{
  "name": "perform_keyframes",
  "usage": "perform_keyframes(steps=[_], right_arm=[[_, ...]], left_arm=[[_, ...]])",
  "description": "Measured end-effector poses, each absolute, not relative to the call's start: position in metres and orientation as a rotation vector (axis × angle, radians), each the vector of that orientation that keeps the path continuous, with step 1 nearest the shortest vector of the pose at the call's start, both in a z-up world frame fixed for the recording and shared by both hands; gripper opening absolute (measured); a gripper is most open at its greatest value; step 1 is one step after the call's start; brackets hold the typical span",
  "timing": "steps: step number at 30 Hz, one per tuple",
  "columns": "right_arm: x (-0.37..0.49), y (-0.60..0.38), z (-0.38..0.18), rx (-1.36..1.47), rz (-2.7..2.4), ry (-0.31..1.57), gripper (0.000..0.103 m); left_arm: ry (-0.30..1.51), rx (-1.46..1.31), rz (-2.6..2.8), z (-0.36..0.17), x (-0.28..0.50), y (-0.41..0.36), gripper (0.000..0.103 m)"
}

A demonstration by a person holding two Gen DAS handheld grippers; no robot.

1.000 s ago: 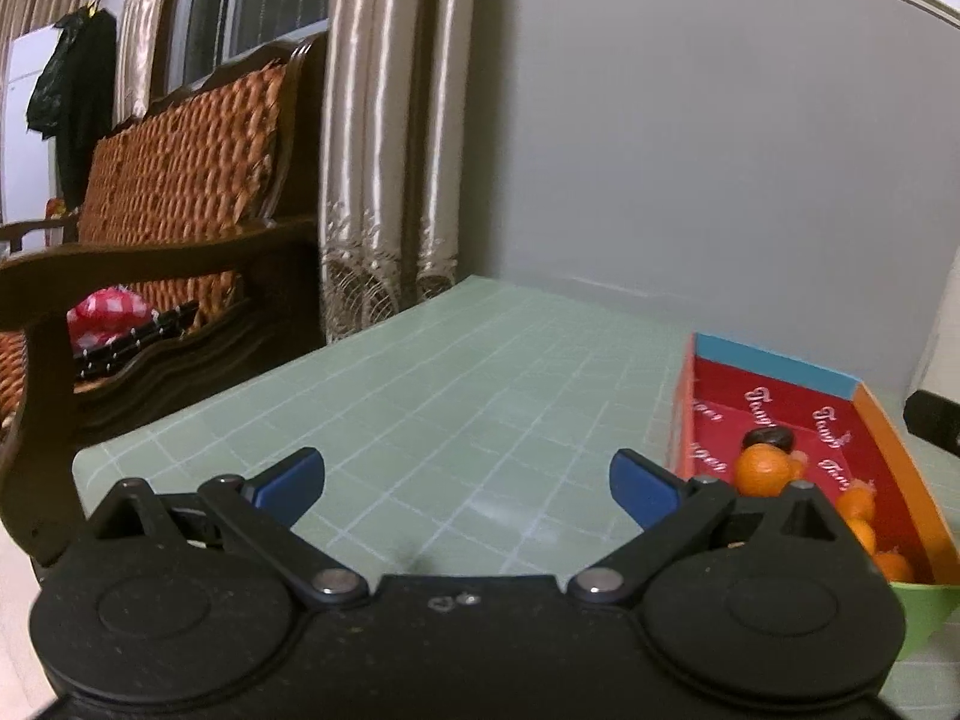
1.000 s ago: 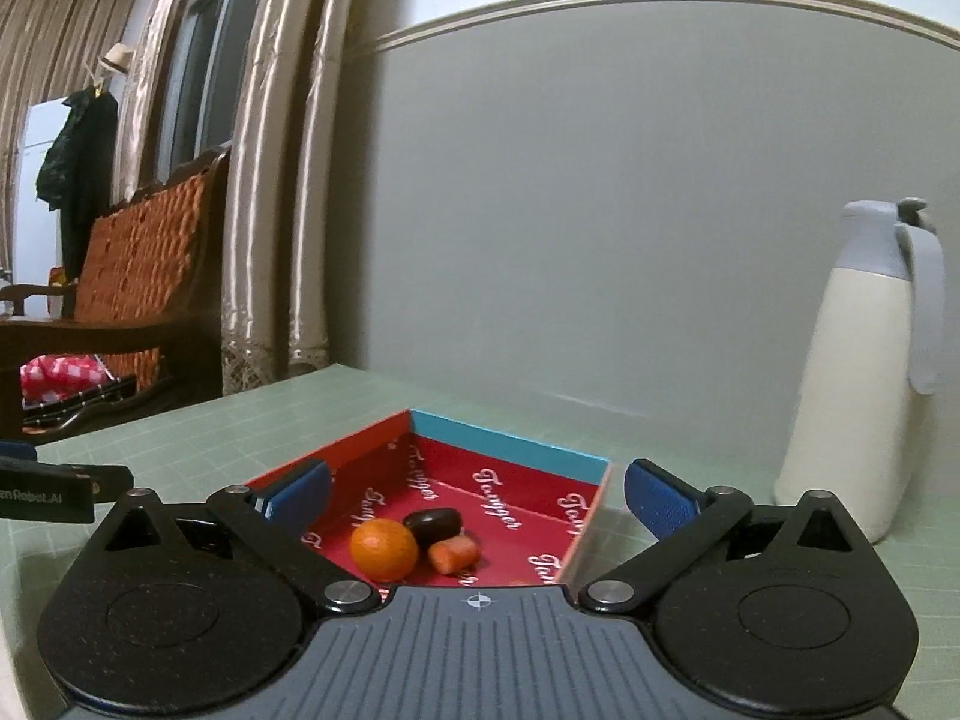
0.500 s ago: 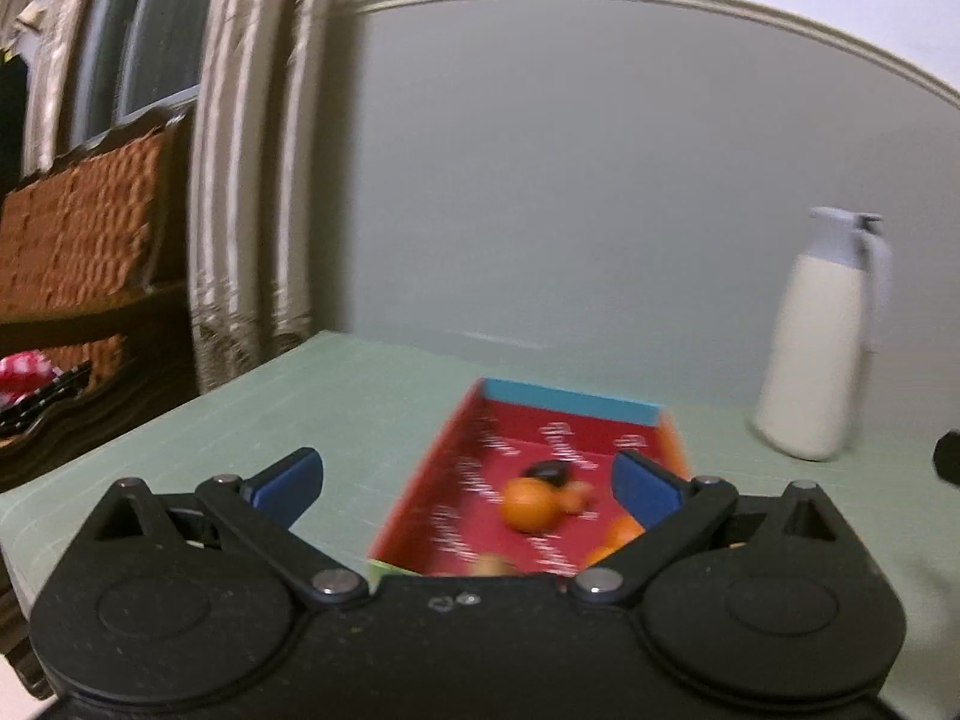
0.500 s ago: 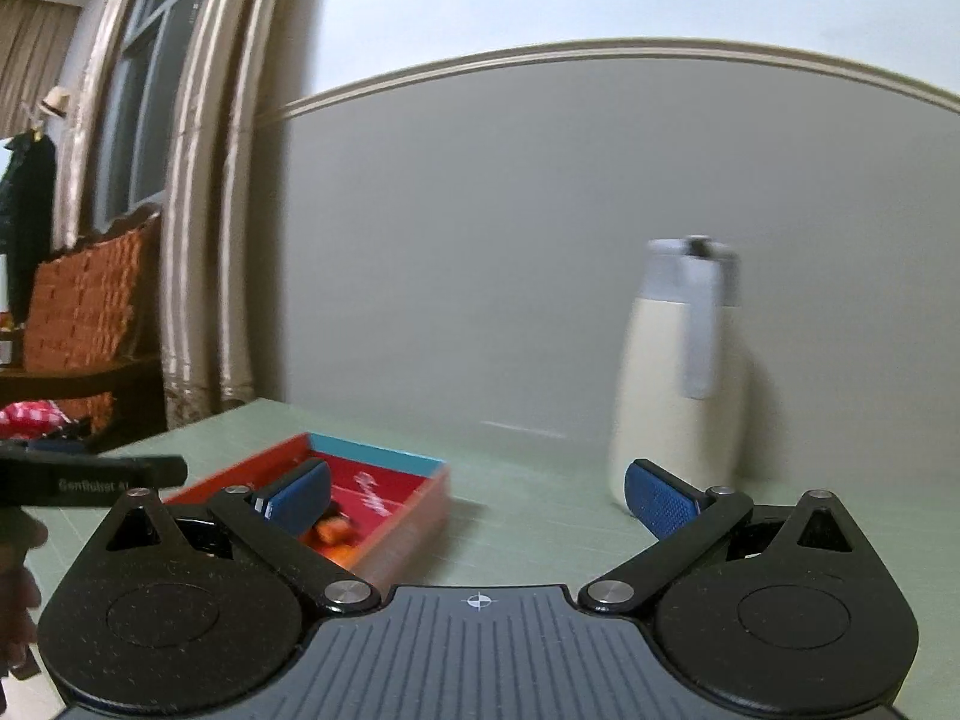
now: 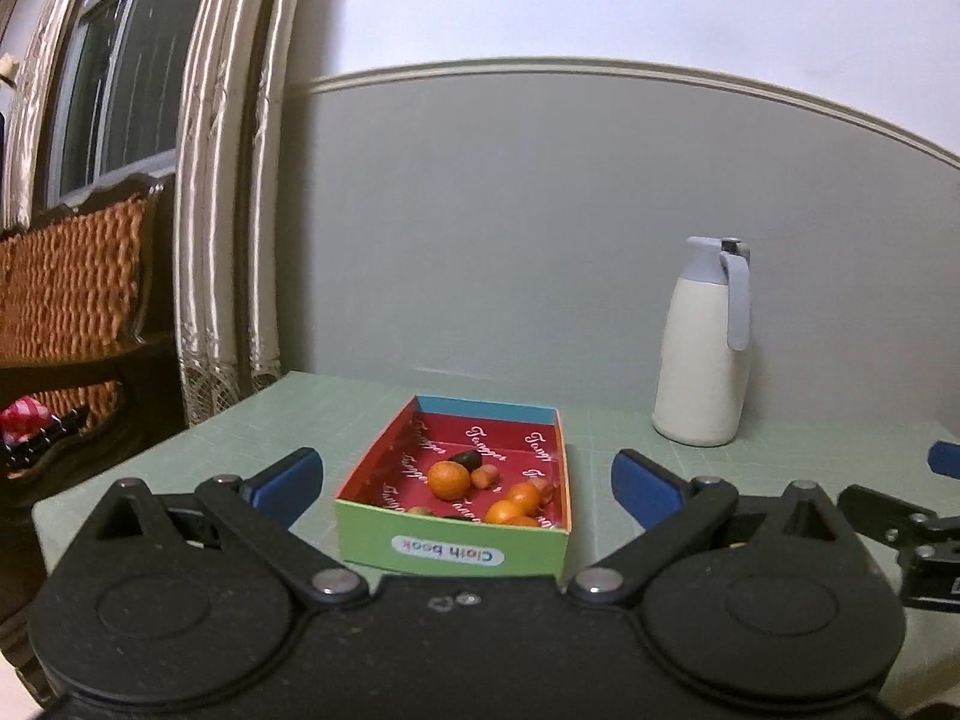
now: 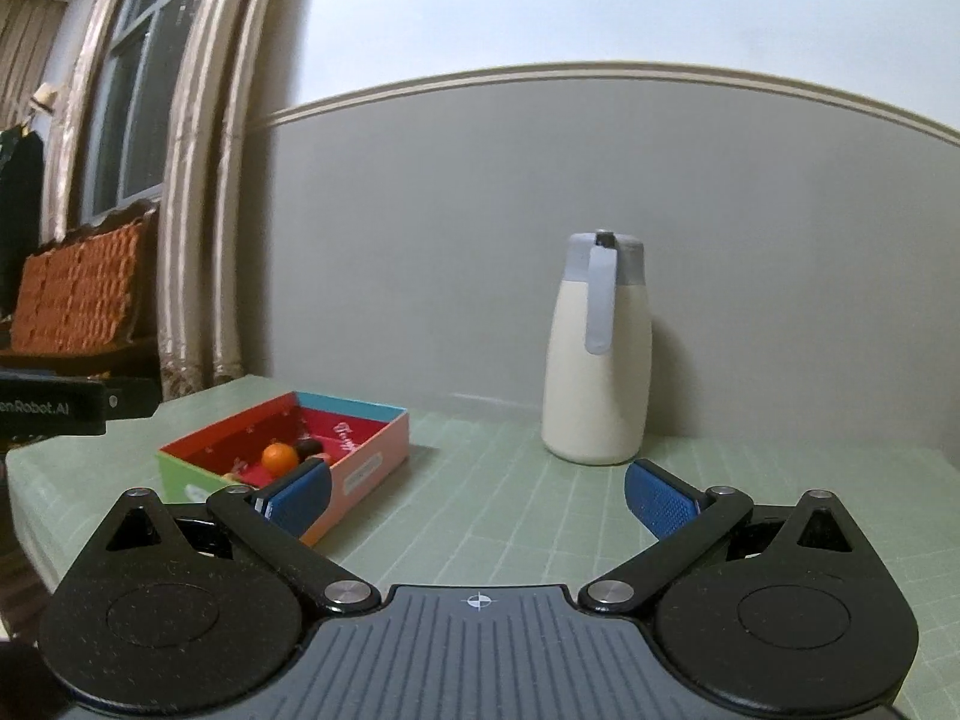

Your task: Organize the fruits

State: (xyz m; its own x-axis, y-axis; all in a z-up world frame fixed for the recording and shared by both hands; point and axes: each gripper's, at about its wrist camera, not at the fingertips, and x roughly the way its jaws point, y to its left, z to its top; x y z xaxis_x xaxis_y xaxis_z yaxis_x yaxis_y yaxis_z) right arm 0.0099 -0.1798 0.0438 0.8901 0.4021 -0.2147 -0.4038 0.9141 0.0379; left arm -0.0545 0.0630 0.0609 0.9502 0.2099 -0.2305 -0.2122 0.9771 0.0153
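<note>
Left gripper (image 5: 467,481) jaws spread, empty, fruit box (image 5: 454,553) centre frame, right gripper (image 6: 477,498) released, thermos (image 6: 597,354) centre-right

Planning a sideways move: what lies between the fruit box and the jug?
Only bare green mat between fruit box and jug, per the right wrist view.

Front wall of the shallow red-lined cardboard box (image 5: 450,546) hides the near fruits: an orange piece (image 5: 519,521) and a brownish one (image 5: 420,511) show only their tops. Right wrist view: blue left finger pad (image 6: 298,495) covers the box's near corner. Black "enRobot.AI" bar (image 6: 51,407) cut off at left edge. Checked red cloth (image 5: 24,420) on the bench: item unidentifiable.
</note>
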Motion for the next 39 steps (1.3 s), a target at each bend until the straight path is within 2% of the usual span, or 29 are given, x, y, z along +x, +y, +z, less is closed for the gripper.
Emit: perform_keyframes(steps=[10,39], right_arm=[[0.008,-0.173,0.029,-0.021,0.417,0.253,0.103],[0.011,-0.168,0.026,-0.057,0.413,0.250,0.103]], left_arm=[[0.243,0.003,0.236,0.037,-0.063,0.058,0.097],[0.210,0.010,0.237,0.038,-0.072,0.061,0.097]])
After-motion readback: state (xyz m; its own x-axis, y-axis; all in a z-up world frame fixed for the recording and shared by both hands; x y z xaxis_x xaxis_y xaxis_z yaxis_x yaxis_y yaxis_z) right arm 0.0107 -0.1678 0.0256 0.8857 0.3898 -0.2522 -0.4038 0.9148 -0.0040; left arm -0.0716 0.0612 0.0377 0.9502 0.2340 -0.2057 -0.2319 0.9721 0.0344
